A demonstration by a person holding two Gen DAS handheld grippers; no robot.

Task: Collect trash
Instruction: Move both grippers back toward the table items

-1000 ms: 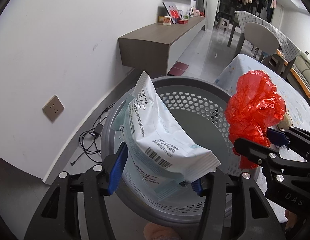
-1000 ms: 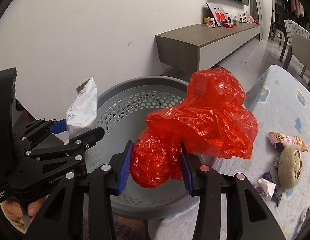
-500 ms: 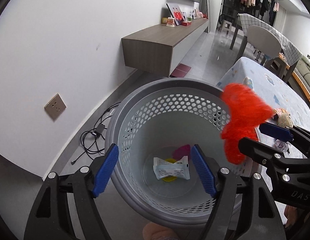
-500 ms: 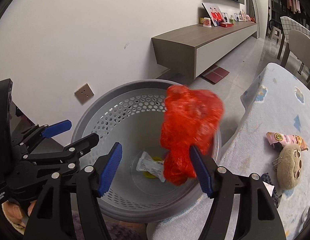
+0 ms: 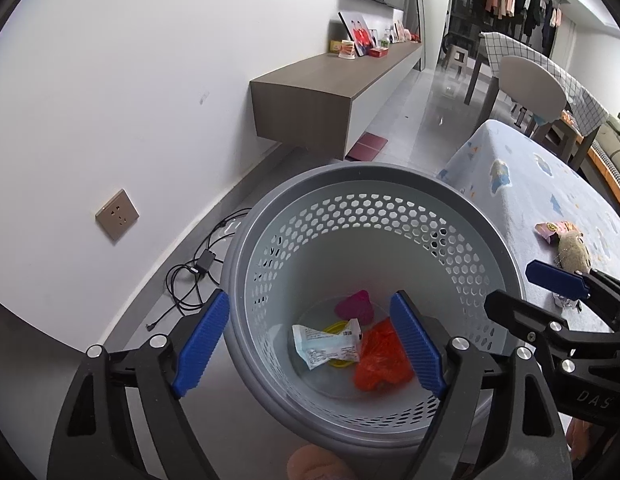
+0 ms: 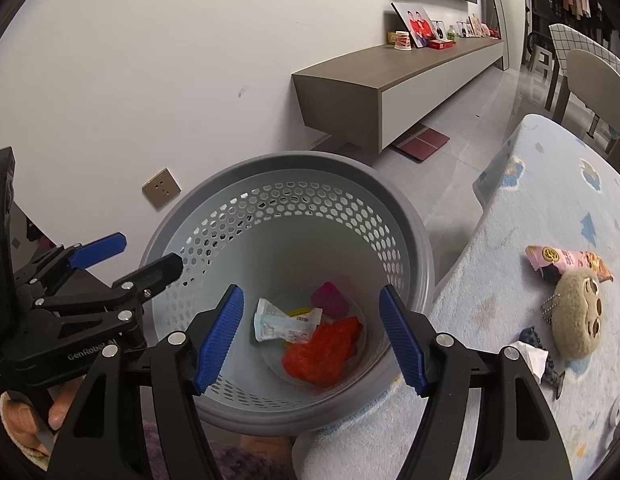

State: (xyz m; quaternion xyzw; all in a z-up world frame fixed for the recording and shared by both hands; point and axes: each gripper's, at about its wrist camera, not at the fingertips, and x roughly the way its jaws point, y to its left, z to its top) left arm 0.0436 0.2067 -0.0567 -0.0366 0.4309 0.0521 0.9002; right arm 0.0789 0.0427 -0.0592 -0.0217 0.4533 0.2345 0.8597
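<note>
- Both grippers hang over the bin with nothing between their pads: left gripper [image 5: 310,344] spread wide, and right gripper [image 6: 310,338] spread just as wide (blue ribbed pads facing each other across the opening).
- Straight below them, the grey basket [image 5: 373,172] with its honeycomb-perforated wall stands on the floor, hard up against the edge of the table.
- Down at the bottom lies the red plastic bag [image 5: 379,364], crumpled, on the side nearer the table.
- Touching it, the white wipes packet [image 5: 323,346] lies flat, partly over a yellow lid [image 5: 337,326].
- Behind those sits a magenta scrap [image 5: 355,306], near the far wall of the basket floor.
- Out to the right, the table [image 6: 509,264] wears a pale blue patterned cloth.
- On that cloth: a pink snack wrapper [image 6: 565,262], with a round plush toy [image 6: 577,320] just beside it and a white crumpled paper [image 6: 531,356] near the toy.
- Over on the wall side, a wall socket [image 5: 117,215] and a tangle of black cable [image 5: 198,272] on the floor.
</note>
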